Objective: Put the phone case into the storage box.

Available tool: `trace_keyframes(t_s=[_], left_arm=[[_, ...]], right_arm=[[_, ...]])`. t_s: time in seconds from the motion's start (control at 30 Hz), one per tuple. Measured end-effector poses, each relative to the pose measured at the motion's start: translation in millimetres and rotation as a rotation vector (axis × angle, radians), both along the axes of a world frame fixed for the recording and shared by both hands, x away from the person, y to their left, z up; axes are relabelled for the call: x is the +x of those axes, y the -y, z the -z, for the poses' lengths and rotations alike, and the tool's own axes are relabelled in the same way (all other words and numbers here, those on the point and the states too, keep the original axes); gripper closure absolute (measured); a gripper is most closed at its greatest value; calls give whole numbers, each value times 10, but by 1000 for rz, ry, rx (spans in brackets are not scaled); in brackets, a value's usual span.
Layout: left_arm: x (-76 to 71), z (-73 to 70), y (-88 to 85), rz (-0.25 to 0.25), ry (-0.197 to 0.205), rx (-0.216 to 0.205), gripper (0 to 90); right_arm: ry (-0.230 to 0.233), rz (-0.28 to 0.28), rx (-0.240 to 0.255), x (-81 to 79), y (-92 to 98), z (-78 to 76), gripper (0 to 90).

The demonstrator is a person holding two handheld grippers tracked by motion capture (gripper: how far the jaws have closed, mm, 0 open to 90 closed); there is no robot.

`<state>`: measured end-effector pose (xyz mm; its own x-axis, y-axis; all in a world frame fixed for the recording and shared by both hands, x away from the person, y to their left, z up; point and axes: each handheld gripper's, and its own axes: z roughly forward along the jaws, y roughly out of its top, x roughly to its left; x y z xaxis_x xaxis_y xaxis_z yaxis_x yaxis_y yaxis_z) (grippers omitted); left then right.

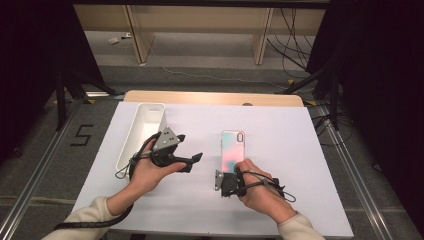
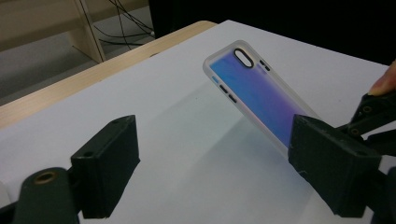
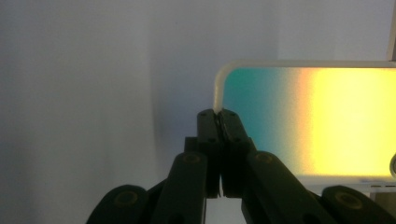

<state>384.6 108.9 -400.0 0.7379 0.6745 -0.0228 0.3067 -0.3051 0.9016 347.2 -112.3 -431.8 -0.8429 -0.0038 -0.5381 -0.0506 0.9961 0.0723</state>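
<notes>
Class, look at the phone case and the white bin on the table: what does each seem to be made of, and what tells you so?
Phone case: probably flexible plastic with a frosted translucent rim and a glossy iridescent back, shifting teal to yellow between views. White bin: likely moulded plastic, smooth matte walls with rounded corners. Neither material is certain from looks alone.

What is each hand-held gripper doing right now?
Left hand-held gripper: open, holding nothing.
Right hand-held gripper: closed on the edge of the phone case.
</notes>
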Motion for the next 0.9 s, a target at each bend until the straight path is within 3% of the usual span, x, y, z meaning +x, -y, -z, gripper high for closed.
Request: trace_keyframes(t_s=[0.03, 0.07, 0.2, 0.33, 0.37, 0.53, 0.67, 0.7, 0.83, 0.9], left_arm=[[0, 0, 0, 0, 0, 0, 165], [20, -2, 16, -5, -4, 2, 168], [84, -6, 70, -22, -16, 6, 181], [131, -8, 139, -24, -34, 10, 191], [141, -9, 167, -29, -35, 2, 192], [185, -30, 229, -41, -44, -6, 200], [211, -29, 252, -46, -56, -10, 204], [223, -28, 253, -46, -59, -10, 204], [253, -12, 259, -55, -67, -26, 210], [263, -12, 247, -59, -74, -14, 210]], right_arm=[[-9, 31, 23, -23, -14, 14, 893], [-4, 22, -1, -10, -17, 5, 893], [14, 4, -23, 4, -41, 6, 893], [15, 18, -2, -12, -70, 28, 893], [22, -16, -1, 9, -79, 24, 893], [38, -17, 2, 6, -108, 19, 893], [47, -12, 0, 2, -120, 20, 893], [43, 21, 14, -22, -133, 27, 893], [51, 10, 10, -17, -162, 37, 893], [48, 20, 11, -22, -167, 41, 893]])
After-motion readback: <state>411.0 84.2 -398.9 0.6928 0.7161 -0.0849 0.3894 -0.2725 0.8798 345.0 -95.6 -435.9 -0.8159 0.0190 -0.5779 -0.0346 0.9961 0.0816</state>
